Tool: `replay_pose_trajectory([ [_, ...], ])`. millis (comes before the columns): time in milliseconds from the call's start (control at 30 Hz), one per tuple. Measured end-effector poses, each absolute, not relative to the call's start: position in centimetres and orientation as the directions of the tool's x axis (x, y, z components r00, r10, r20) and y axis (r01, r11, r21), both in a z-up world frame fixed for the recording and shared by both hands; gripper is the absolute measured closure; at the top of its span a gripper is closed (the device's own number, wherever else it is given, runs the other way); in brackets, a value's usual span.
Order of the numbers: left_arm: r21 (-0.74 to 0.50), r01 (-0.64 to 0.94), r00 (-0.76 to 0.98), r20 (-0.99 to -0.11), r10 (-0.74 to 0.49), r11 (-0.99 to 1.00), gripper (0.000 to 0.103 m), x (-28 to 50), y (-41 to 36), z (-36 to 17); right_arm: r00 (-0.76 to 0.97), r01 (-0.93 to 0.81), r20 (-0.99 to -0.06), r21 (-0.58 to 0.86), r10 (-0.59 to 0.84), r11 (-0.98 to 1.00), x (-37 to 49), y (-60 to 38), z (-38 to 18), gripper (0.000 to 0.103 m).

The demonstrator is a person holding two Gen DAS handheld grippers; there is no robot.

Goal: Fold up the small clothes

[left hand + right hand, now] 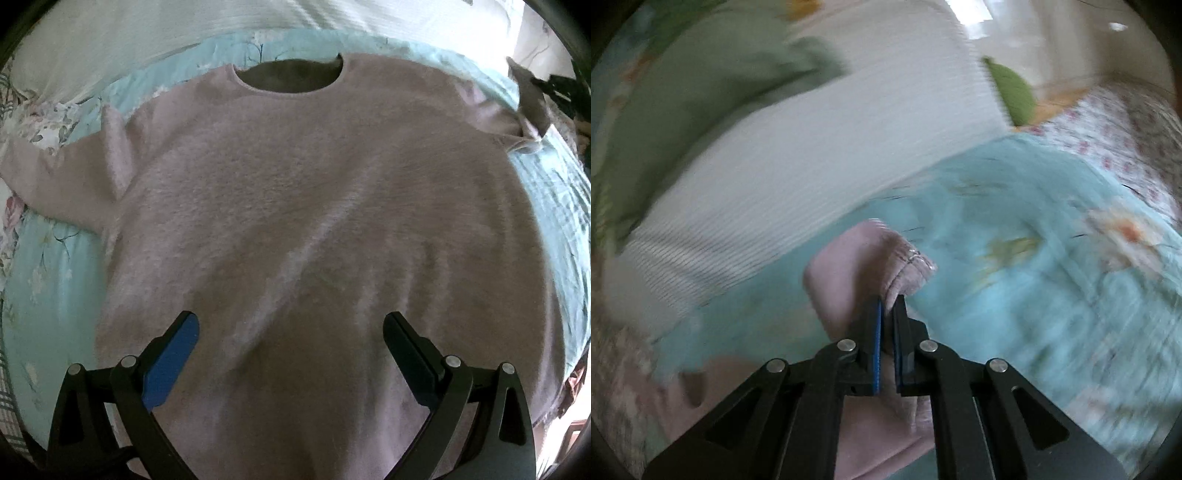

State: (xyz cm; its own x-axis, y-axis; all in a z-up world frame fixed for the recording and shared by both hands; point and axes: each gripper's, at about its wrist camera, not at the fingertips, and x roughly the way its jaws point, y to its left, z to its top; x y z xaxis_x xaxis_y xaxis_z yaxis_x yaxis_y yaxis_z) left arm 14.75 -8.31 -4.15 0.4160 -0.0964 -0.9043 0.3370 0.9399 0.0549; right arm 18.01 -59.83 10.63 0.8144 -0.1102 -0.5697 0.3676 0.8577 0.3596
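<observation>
A fuzzy mauve sweater (314,192) lies spread front-up on a light blue floral bedspread (48,280), its neck hole at the far side and one sleeve out to the left. My left gripper (291,328) hovers open over the sweater's lower body, nothing between its fingers. In the right wrist view my right gripper (888,306) is shut on the cuff end of the sweater's sleeve (871,258), which is lifted off the bedspread (1034,288). That same raised sleeve (528,107) shows at the far right of the left wrist view, with the right gripper (554,86) dark beside it.
A white ribbed blanket (812,155) lies across the far side of the bed, with a green garment (683,103) beyond it. A pink-flowered cloth (1108,147) borders the bedspread at the right. The right wrist view is blurred by motion.
</observation>
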Motion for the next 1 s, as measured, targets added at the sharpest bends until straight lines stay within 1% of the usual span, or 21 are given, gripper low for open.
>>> replay_pose_trajectory([
  [67, 0.043, 0.332, 0.423, -0.900, -0.108, 0.942, 0.003, 14.4, -7.8, -3.9, 0.819, 0.302, -0.572, 0.368, -0.042, 0.879, 18.2, -55.3, 11.4, 0.097],
  [133, 0.026, 0.321, 0.428, -0.896, -0.121, 0.947, 0.003, 13.8, -7.1, -3.7, 0.805, 0.241, -0.593, 0.367, 0.026, 0.898, 18.8, -50.9, 11.4, 0.097],
  [200, 0.021, 0.309, 0.437, -0.891, -0.122, 0.951, 0.003, 13.9, -6.5, -3.7, 0.792, 0.155, -0.597, 0.401, 0.130, 0.903, 19.6, -46.0, 10.8, 0.097],
  [300, 0.011, 0.278, 0.462, -0.878, -0.123, 0.961, 0.003, 13.8, -4.9, -3.4, 0.741, 0.019, -0.585, 0.509, 0.329, 0.860, 21.7, -37.9, 8.8, 0.097],
  [400, -0.007, 0.249, 0.482, -0.866, -0.130, 0.969, 0.003, 14.3, -3.0, -2.9, 0.685, -0.066, -0.559, 0.591, 0.467, 0.804, 24.3, -31.4, 6.5, 0.097],
  [500, -0.050, 0.219, 0.498, -0.853, -0.156, 0.974, 0.003, 14.8, -1.1, -2.5, 0.616, -0.112, -0.542, 0.659, 0.572, 0.744, 26.4, -25.1, 4.0, 0.097],
  [600, -0.106, 0.190, 0.506, -0.842, -0.190, 0.976, 0.003, 15.4, 0.8, -2.5, 0.556, -0.130, -0.543, 0.691, 0.630, 0.711, 27.6, -20.7, 2.0, 0.097],
  [733, -0.202, 0.171, 0.506, -0.822, -0.262, 0.964, 0.003, 16.7, 3.1, -2.7, 0.479, -0.147, -0.570, 0.697, 0.667, 0.702, 29.3, -15.5, -0.7, 0.097],
  [833, -0.286, 0.155, 0.494, -0.806, -0.325, 0.946, 0.003, 18.3, 4.1, -2.9, 0.446, -0.159, -0.562, 0.716, 0.696, 0.680, 30.1, -13.4, -1.8, 0.097],
  [933, -0.361, 0.142, 0.504, -0.775, -0.382, 0.922, 0.003, 20.8, 4.8, -2.9, 0.410, -0.175, -0.533, 0.751, 0.740, 0.637, 30.4, -12.1, -2.7, 0.091],
  [1000, -0.396, 0.140, 0.501, -0.762, -0.409, 0.908, 0.003, 22.6, 4.9, -3.1, 0.402, -0.154, -0.541, 0.755, 0.739, 0.637, 30.7, -11.9, -3.3, 0.079],
])
